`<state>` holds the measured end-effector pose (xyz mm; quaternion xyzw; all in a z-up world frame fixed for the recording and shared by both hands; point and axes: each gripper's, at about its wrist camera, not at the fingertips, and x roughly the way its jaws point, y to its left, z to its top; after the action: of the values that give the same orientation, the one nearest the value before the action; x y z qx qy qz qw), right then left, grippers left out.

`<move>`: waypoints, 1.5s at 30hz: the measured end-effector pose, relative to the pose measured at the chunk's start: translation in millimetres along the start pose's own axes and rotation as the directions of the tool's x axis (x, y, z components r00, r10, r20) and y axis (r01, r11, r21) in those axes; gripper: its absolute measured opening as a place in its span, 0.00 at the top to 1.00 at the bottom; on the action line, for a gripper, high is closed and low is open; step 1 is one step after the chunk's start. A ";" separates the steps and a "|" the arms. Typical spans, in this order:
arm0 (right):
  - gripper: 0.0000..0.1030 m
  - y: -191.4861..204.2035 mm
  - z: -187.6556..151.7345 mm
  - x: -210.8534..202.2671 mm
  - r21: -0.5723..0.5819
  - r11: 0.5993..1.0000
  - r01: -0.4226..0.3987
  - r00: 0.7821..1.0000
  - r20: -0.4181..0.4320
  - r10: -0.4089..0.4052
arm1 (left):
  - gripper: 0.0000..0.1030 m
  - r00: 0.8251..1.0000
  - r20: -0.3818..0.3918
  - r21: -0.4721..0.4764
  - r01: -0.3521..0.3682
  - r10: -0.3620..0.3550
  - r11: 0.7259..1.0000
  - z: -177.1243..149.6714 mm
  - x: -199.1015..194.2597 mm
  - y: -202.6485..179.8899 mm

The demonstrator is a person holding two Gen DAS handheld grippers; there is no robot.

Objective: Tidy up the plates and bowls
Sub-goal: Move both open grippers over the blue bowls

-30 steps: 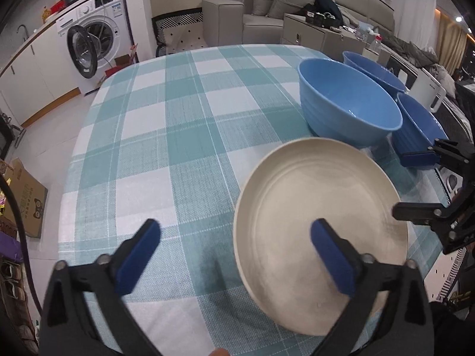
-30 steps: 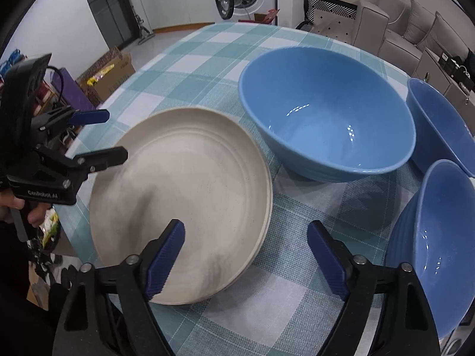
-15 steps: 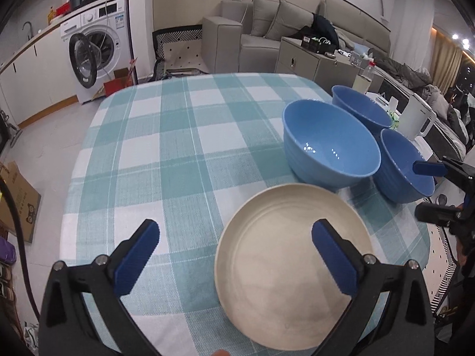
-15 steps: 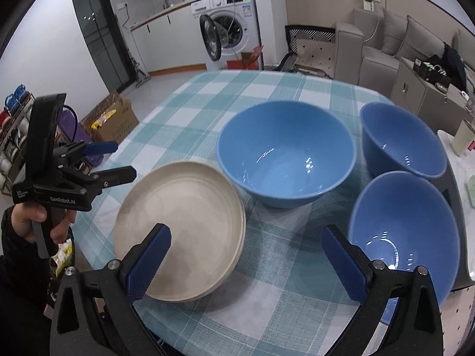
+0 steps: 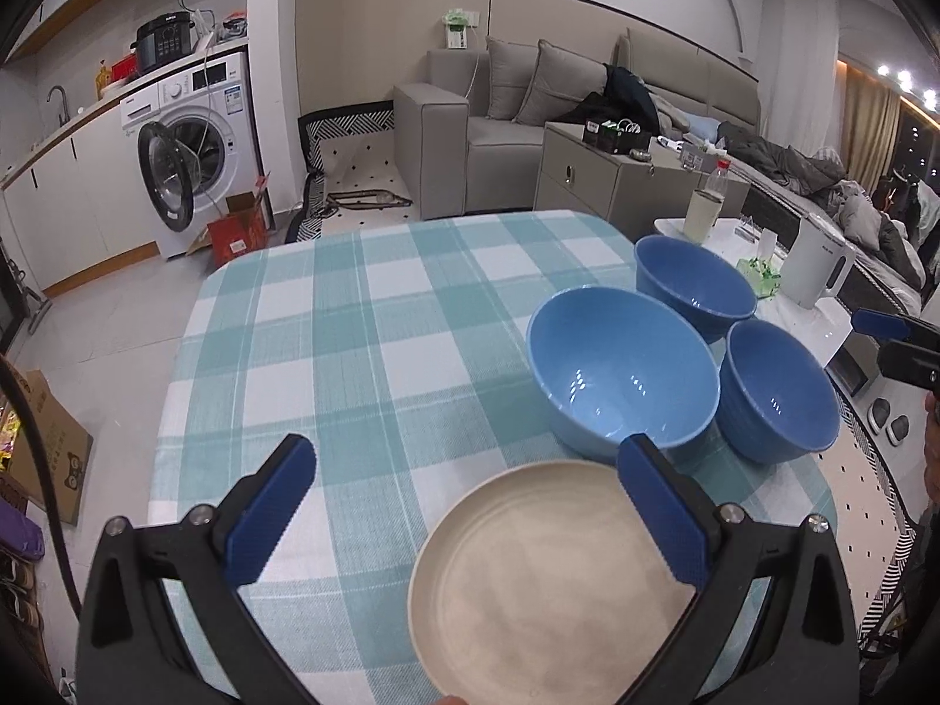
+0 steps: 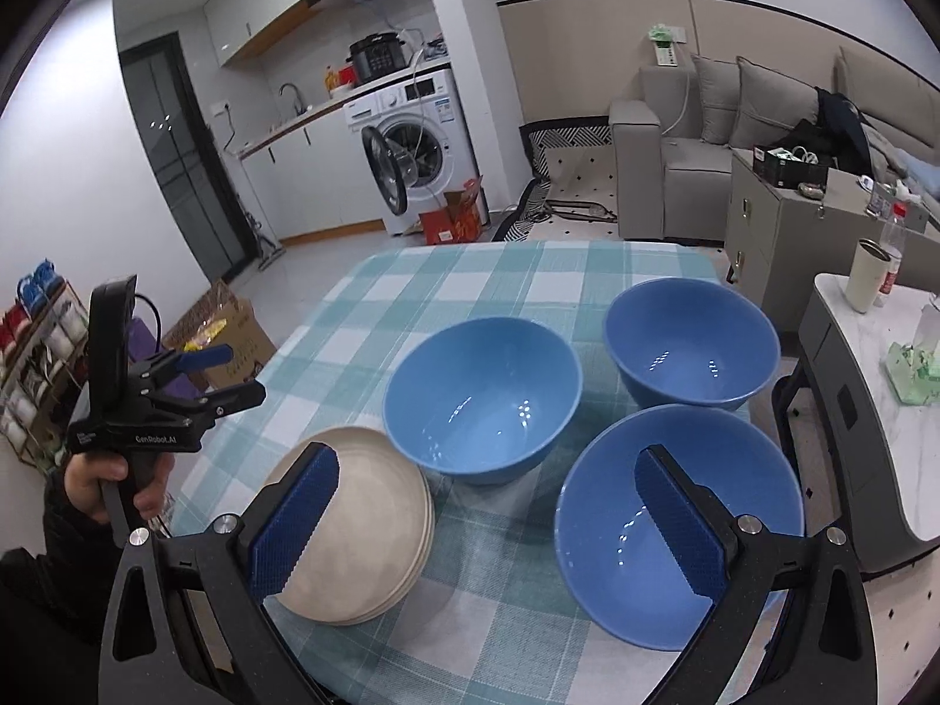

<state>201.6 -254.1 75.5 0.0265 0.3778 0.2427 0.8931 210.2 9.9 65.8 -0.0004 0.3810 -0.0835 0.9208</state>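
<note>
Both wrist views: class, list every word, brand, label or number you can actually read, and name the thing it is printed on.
"GenRobot.AI": on the black body of the left claw, seen from the right wrist view.
Washing machine: brand mark and stickers too small to read.
Black cooker on the counter: panel too blurred.
Red box and cardboard boxes on the floor: print not legible.
Plates and bowls: no text.

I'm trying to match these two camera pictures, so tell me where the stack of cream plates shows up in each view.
Left wrist view: the stack of cream plates lies at the bottom, right of centre, partly behind the left gripper's right finger.
Right wrist view: the stack sits lower left, partly behind the right gripper's left finger.
Shared landmark: the largest blue bowl, just beyond the plates in both views.
</note>
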 end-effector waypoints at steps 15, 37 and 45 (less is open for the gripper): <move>0.00 -80.1 28.1 -24.8 0.187 0.982 -0.004 0.999 0.049 -0.005 | 0.00 0.999 0.032 0.035 0.012 -0.013 0.999 60.5 19.5 -21.5; 0.00 -112.2 41.5 -47.0 0.200 0.979 0.041 0.995 0.082 -0.058 | 0.00 0.980 0.057 0.206 0.176 -0.192 0.963 144.0 -82.6 -89.5; 0.00 -125.6 45.4 -41.3 0.207 0.974 0.086 0.994 0.041 -0.097 | 0.00 0.972 0.000 0.240 0.226 -0.233 0.944 164.0 -25.5 -124.6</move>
<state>260.1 -377.3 106.2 0.1071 0.3790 0.1602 0.9051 288.4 -119.4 208.1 0.0647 0.3527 -0.2355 0.9033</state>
